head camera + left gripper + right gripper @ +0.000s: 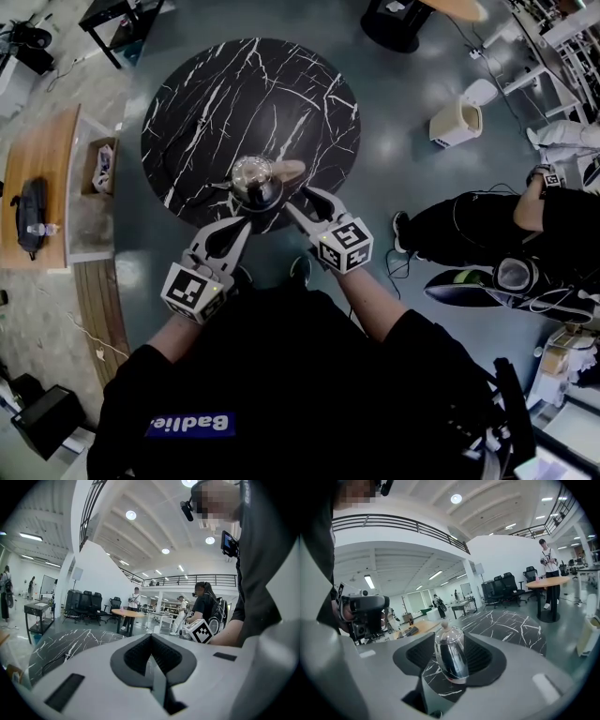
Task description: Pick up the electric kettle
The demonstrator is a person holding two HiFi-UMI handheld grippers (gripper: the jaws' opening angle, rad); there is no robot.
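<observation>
Person's black T-shirt (281, 375) filled the bottom of the head view, with both forearms stretched forward.

Left gripper (245, 225) (151, 637), white plastic with a square-marker cube (194, 292) at its back, was clenched. In the left gripper view its dark ribbed pads met at the tips, nothing between them.

Right gripper (297, 199) (452, 638) was released, jaws spread. Its cube (344, 244) also showed in the left gripper view.

Shiny chrome electric kettle (256, 182) (450, 657) stood upright on the round black marble table with white veins (216, 103) (511, 625), close to the rim nearest the person, with a small knob on the lid.
- Right gripper view: kettle sat in the gap between the pads, clear space on both sides, no pad pressing on it.
- Head view: the kettle's beige handle (289, 169) stuck out to the right, and the right gripper's tips sat just beside it. Couldn't tell if they touched.
- Left gripper's closed tips sat at the table rim, just short of the kettle's near-left side.

Around it:
- Second person in black (478, 230) was low on the grey floor right of the table.
- White bin (457, 122) was beyond that person.
- Wooden bench (37, 150) was at far left with a black bag (31, 211) on it.
</observation>
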